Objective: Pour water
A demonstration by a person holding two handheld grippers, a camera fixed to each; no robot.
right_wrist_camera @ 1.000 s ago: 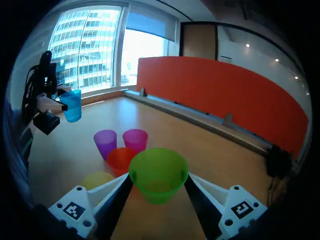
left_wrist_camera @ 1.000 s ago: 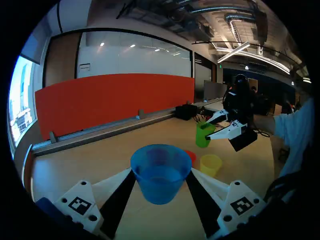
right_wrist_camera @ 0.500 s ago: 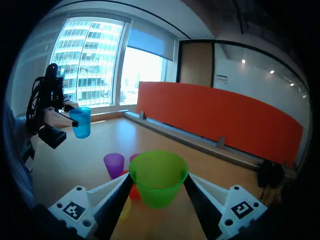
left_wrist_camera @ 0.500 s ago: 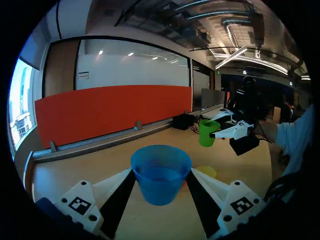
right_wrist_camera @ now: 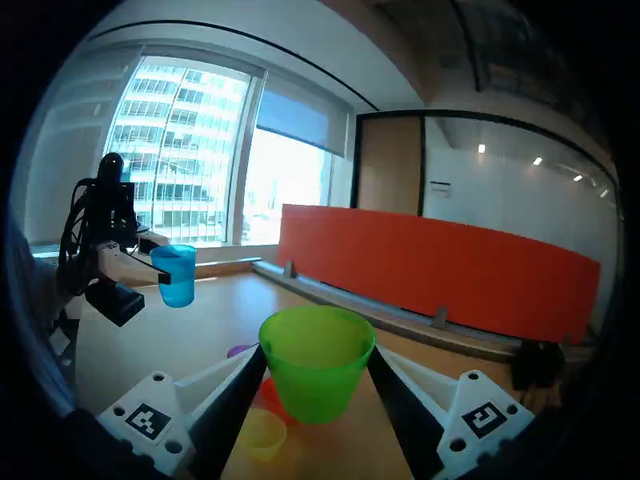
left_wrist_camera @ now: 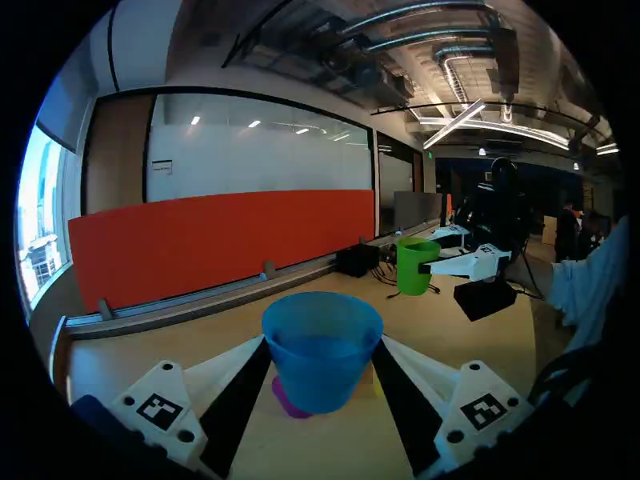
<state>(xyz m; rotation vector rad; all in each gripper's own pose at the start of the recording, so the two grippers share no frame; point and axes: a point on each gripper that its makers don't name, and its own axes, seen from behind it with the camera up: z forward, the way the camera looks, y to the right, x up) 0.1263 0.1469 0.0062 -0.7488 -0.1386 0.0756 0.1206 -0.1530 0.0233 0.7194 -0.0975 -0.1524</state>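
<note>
A: Start at the left gripper (left_wrist_camera: 322, 350). What has it got?

B: Its two fingers are drawn in to the width of the blue cup (left_wrist_camera: 322, 368), one pressing on each side of the wall in its upper half. The cup sits upright at lower centre of the left gripper view, with water in it to roughly mid-height.

A: And the right gripper (right_wrist_camera: 318, 356)?

B: The same kind of hold on the green cup (right_wrist_camera: 318, 376), which is upright at lower centre of the right gripper view. I see no water in it, so I'd guess it is the receiver.

A: How will the blue one handle?

B: It looks like thin plastic. The cup itself should be light, so the water is most of the weight, and the wall probably gives under pressure. Squeeze hard and it could go oval and slop over. The taper helps, because the wider rim wedges down onto the fingers. High on the wall looks like the right place to hold it.

A: Further out?

B: Both cups hang in the air above the wooden table (left_wrist_camera: 160, 340). In the left gripper view the green cup is right of centre, well apart from the blue one. A purple cup (left_wrist_camera: 285, 402) peeks out below. The right gripper view has a yellow cup (right_wrist_camera: 264, 434) and a red cup (right_wrist_camera: 270, 394) near the bottom. An orange partition (left_wrist_camera: 216, 240) runs behind.
</note>
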